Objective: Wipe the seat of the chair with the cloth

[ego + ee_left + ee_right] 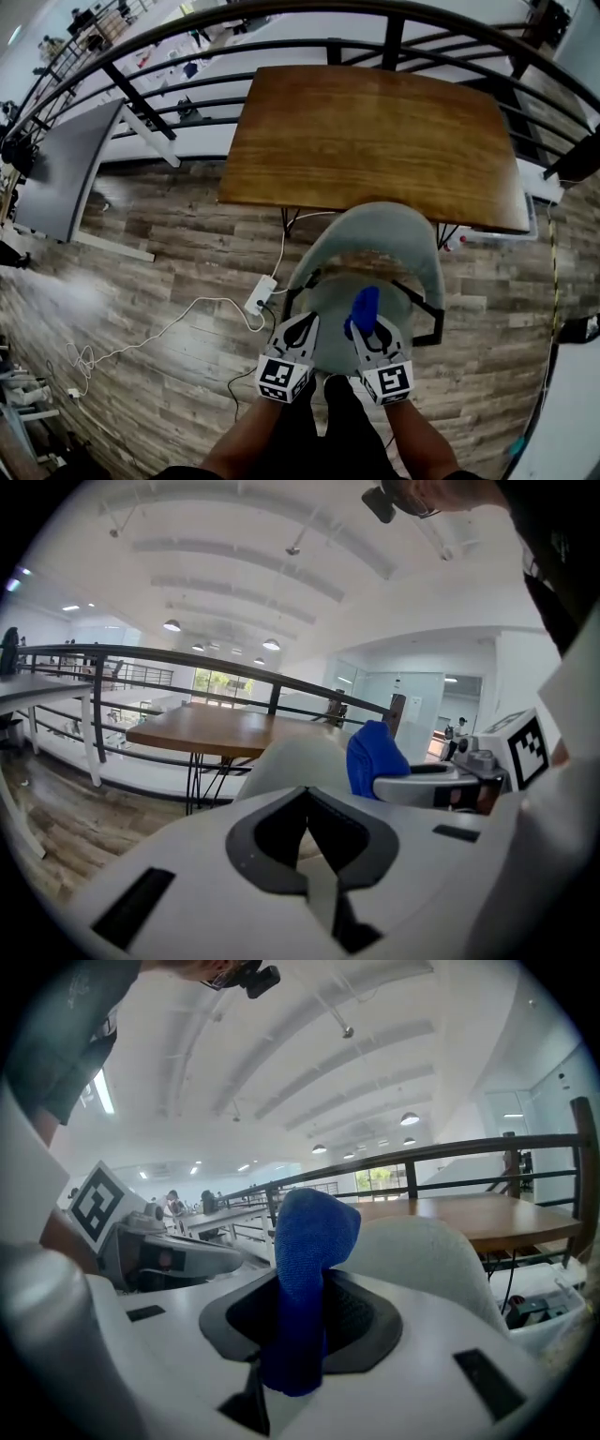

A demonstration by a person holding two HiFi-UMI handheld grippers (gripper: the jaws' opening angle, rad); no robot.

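The blue cloth (364, 306) sticks up from my right gripper (367, 330), which is shut on it above the chair seat (330, 314). In the right gripper view the cloth (315, 1224) stands folded and pinched between the jaws of that gripper (302, 1286). My left gripper (300, 336) hovers beside it over the seat's left part, shut with nothing in it. Seen from the left gripper (307, 806), the cloth (374, 757) shows to the right, with the grey chair backrest (292, 761) ahead. Neither gripper touches the seat.
The curved grey backrest (377, 231) wraps the far side of the seat. A wooden table (375, 141) stands just beyond, then a black railing (281, 47). A white power strip (260, 295) and cables lie on the wood floor at the left.
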